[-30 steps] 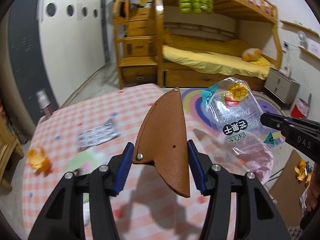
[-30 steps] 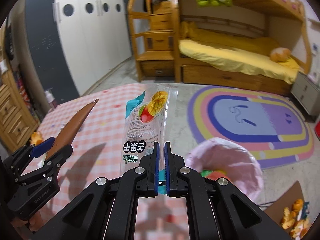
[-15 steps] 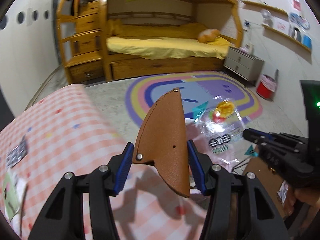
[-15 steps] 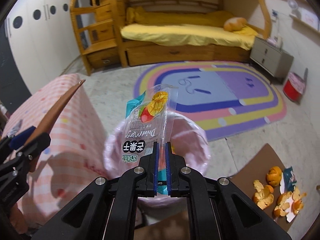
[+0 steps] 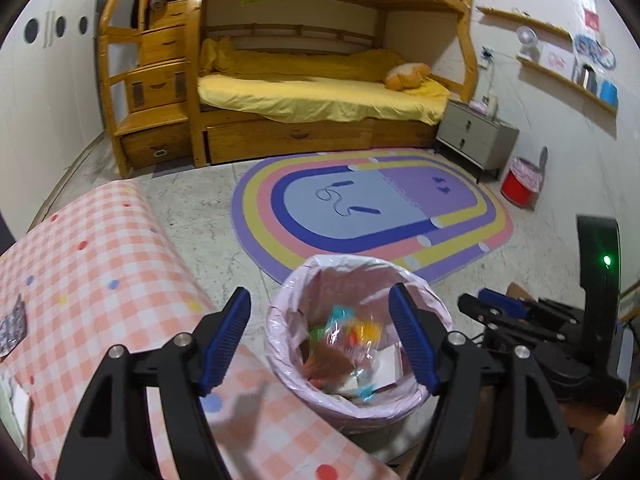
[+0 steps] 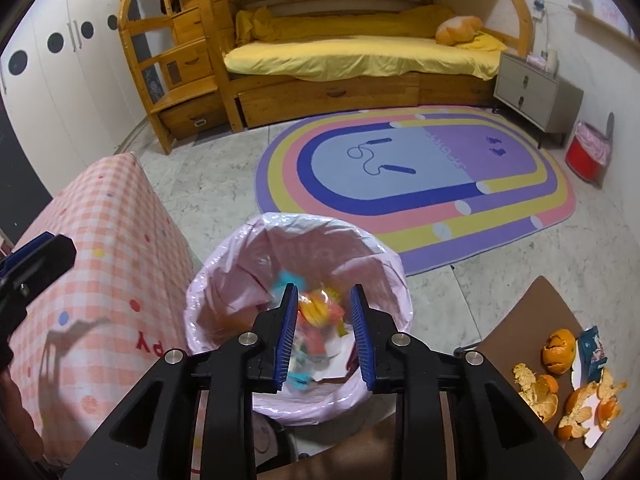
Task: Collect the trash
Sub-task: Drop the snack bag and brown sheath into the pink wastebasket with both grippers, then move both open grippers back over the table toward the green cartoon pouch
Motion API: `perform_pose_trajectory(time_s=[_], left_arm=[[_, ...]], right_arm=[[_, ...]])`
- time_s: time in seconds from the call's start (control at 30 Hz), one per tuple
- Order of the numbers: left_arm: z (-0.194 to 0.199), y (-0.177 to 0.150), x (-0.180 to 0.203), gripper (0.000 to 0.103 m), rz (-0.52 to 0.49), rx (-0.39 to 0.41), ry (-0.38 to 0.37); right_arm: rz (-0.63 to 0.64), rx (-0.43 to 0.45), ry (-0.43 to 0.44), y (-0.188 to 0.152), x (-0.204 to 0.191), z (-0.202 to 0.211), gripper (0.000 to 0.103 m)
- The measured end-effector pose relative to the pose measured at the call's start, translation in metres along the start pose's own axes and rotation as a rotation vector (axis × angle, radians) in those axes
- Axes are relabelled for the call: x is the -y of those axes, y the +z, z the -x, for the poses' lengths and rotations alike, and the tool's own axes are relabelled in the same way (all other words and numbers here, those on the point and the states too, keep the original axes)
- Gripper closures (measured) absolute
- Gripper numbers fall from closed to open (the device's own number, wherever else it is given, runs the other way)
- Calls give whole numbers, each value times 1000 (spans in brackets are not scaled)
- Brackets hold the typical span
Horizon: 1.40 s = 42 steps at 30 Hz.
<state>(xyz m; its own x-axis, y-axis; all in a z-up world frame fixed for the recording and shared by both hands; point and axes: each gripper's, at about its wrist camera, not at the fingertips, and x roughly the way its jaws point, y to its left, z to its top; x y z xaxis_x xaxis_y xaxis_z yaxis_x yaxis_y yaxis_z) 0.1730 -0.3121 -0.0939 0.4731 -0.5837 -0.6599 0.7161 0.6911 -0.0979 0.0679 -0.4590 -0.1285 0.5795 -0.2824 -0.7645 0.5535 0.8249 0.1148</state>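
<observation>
Left gripper [image 5: 320,336]: previously clamped on a brown leather piece, now spread wide, empty. Right gripper [image 6: 325,330]: formerly pinching a snack wrapper, now parted, empty. Pink-lined bin [image 6: 224,280], beside the checked table [image 5: 100,280]: holds brown leather piece [image 5: 330,360], wrapper [image 6: 320,308], paper scraps.

The tablecloth [image 6: 100,264] carries red letters, seen upside down at 8 o'clock in the right wrist view; "PY" is legible. The rug [image 6: 416,184] carries purple lettering at 2 o'clock, inverted and too small to read. No other text is readable.
</observation>
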Motion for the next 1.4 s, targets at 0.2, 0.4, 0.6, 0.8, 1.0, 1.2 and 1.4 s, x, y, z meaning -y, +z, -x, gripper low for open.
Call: perform_pose_trajectory(time_s=[0.2,0.4,0.6,0.8,1.0,1.2,1.4], left_arm=[[41,0,-28,30,41,63,87],[89,-18,-68,26,78,77,211],[135,-46,-120,26,124,72,336],[181,-76,-189,25,210,69,483],[215,-102,-246,25,311,54,634],[226,-121,-268,22,327,19,666],[229,-121,-284,19,363,21,676]], right_arm=[[8,50,71,9,-20,37,71],[49,103,177,16,-73,78,58],[105,81,291,15,-137,94,57],[207,55,427,13,-217,100,57],[322,57,515,11,-279,95,57],[417,36,546,-9,-312,78,57],[519,-34,557,-32,-345,65,57]])
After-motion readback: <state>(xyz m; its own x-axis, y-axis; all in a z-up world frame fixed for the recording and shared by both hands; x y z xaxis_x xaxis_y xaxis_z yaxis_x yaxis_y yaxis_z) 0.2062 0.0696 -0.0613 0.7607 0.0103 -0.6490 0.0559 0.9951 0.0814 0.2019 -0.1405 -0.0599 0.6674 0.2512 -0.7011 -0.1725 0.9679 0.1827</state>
